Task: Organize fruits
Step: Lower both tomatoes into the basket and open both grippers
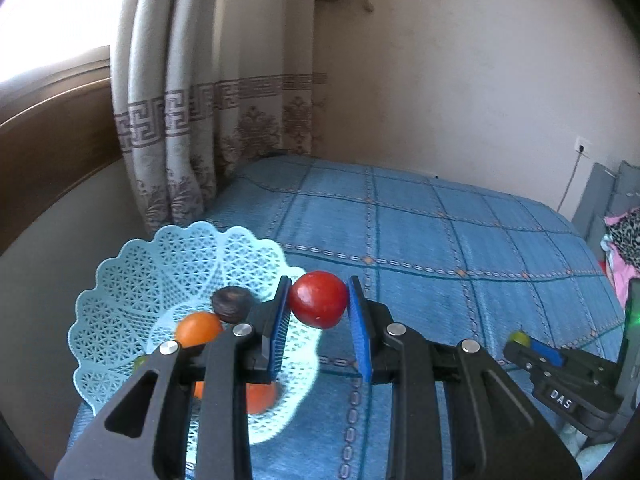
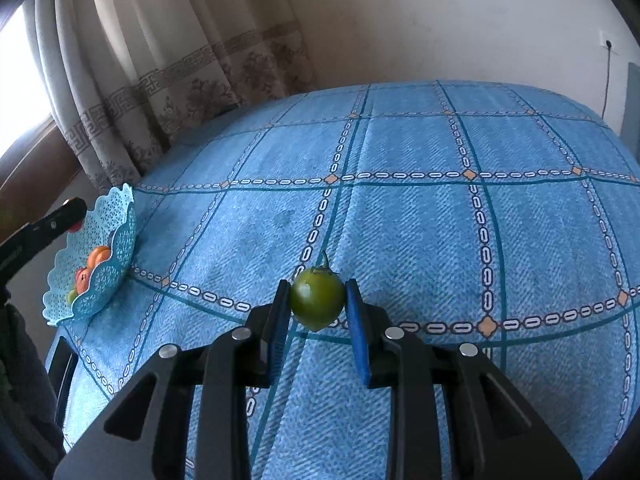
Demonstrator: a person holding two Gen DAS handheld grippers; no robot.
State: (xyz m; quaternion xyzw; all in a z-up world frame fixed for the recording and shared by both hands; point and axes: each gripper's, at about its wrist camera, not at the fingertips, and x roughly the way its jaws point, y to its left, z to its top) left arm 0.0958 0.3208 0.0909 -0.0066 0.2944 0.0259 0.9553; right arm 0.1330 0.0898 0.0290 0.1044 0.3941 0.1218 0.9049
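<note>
Left hand-held gripper [image 1: 319, 300] clamped on red fruit [image 1: 318, 299], blue pads touching both sides, held above right rim of pale blue lattice basket [image 1: 120, 280]. Basket sits at bed's left edge, near curtain [image 1: 192, 120]; holds orange fruit [image 1: 198, 328], dark fruit [image 1: 232, 304], more partly hidden. Right hand-held gripper [image 2: 318, 300] clamped on green fruit [image 2: 318, 300], stem up, over blue checked bedspread [image 2: 440, 220], well apart from basket.

Left gripper [image 1: 319, 300] clamped on something round, right gripper [image 2: 318, 300] same deal, both held out level.
</note>
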